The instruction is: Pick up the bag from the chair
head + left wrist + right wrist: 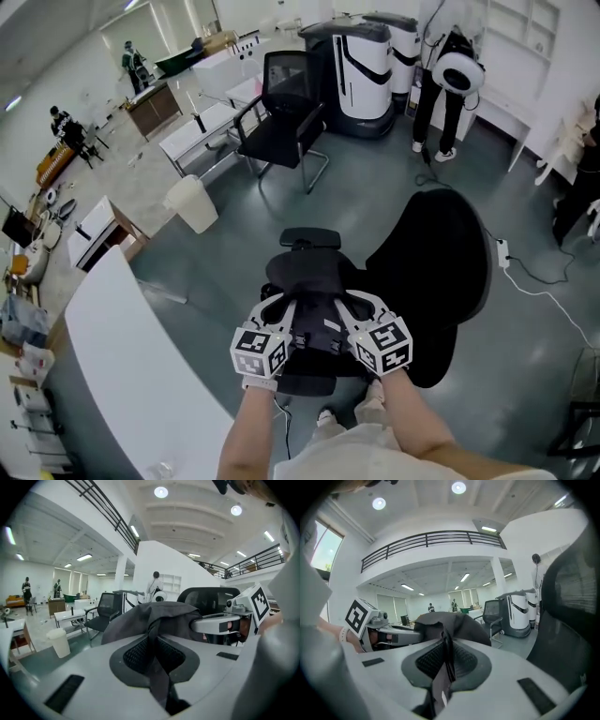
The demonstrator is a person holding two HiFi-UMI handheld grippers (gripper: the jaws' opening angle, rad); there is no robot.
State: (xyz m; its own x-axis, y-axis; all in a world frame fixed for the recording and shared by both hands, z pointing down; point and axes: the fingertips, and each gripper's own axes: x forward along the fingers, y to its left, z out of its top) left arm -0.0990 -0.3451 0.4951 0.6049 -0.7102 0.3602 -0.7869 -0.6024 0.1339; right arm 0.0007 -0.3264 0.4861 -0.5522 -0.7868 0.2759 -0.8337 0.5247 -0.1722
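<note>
Head view first: both tools are on the bag (314,272). The left tool (279,309) is clenched on a dark strap (152,634), and the right tool (354,307) is clamped on a fold of the same grey fabric. The bag hangs between them in front of the person, with the black chair (441,272) just to the right and apparently no longer under it. The lift looks underway. Next it wants firm, even grips and a level carry away.
</note>
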